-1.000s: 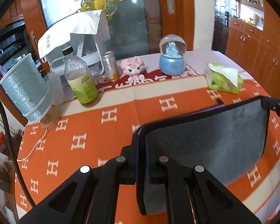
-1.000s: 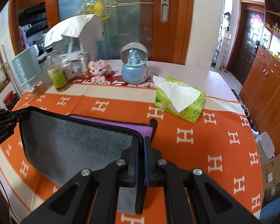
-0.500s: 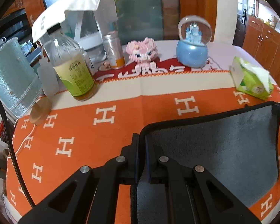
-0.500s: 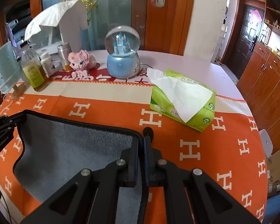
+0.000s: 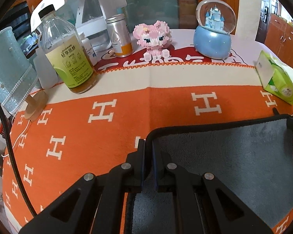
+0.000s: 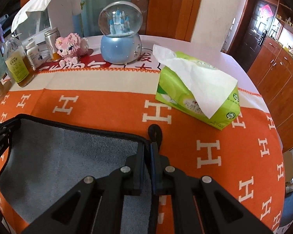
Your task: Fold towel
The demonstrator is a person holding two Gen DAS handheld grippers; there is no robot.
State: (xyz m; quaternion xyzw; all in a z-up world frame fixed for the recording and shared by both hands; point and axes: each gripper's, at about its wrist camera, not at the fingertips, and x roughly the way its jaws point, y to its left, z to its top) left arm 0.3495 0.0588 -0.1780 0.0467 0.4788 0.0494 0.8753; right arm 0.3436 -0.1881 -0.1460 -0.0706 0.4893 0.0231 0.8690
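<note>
Grey fleecy towel [image 5: 234, 165] with black stitched edging, stretched flat over the orange H-patterned tablecloth [image 5: 107, 128]. Left gripper [image 5: 148, 152] pinches one far corner, right gripper [image 6: 148, 152] the other, jaws nearly together on the hem. Only the right view shows the towel's black hanging loop [image 6: 155, 131] and the whole green tissue pack [image 6: 197, 97]. Both grippers point forward, low over the table.

The left gripper [image 5: 148, 159] is low over the table, its two black fingers [image 5: 140, 156] squeezed together on a corner of the towel [image 5: 234, 165]. The right gripper [image 6: 148, 156] is beside it, level with it, pinching the other corner just as tight.
</note>
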